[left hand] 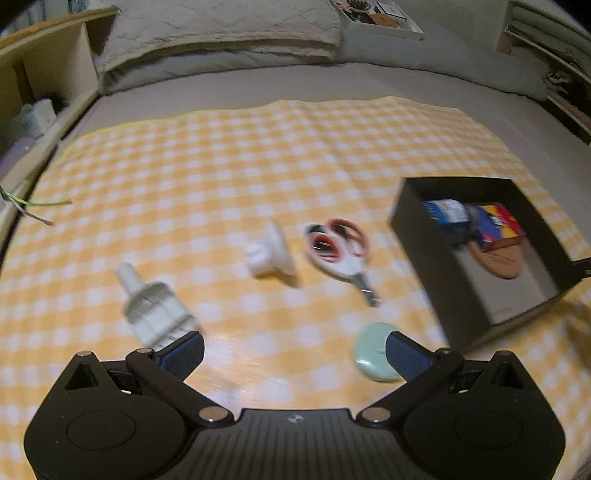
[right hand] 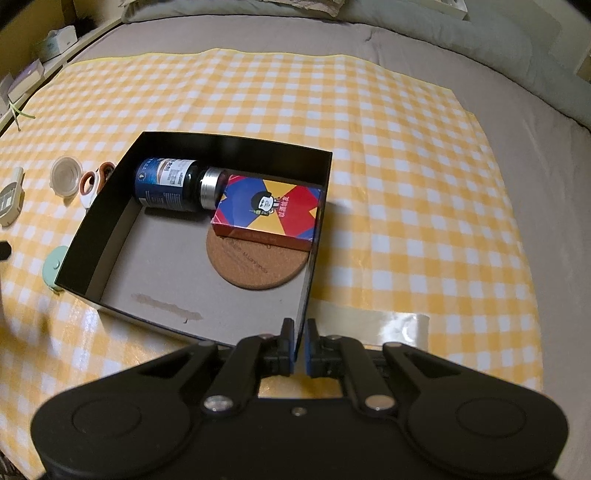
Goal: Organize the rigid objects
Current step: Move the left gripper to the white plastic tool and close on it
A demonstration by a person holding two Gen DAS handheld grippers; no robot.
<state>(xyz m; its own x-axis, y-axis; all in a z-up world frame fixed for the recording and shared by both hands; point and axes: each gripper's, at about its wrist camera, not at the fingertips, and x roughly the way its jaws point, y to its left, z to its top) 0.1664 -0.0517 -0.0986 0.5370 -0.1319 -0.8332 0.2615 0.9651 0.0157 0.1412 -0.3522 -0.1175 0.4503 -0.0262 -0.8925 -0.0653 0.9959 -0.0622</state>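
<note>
A black box [right hand: 110,206] [left hand: 443,295] stands on the yellow checked cloth. In it lie a dark blue bottle [right hand: 166,184], a colourful card box [right hand: 269,210] and a cork coaster [right hand: 255,266]. My right gripper [right hand: 301,343] is shut on the box's near right corner wall. My left gripper [left hand: 295,349] is open and empty, low over the cloth. Ahead of it lie a white ribbed bottle [left hand: 155,310], a white cap-like piece [left hand: 269,254], red-and-white scissors [left hand: 340,251] and a mint round disc [left hand: 373,350] beside its right finger.
The cloth [right hand: 406,166] covers a grey bed with pillows [left hand: 221,33] at the far end. A wooden shelf [left hand: 40,81] runs along the left. A strip of clear tape [right hand: 388,325] lies on the cloth right of my right gripper.
</note>
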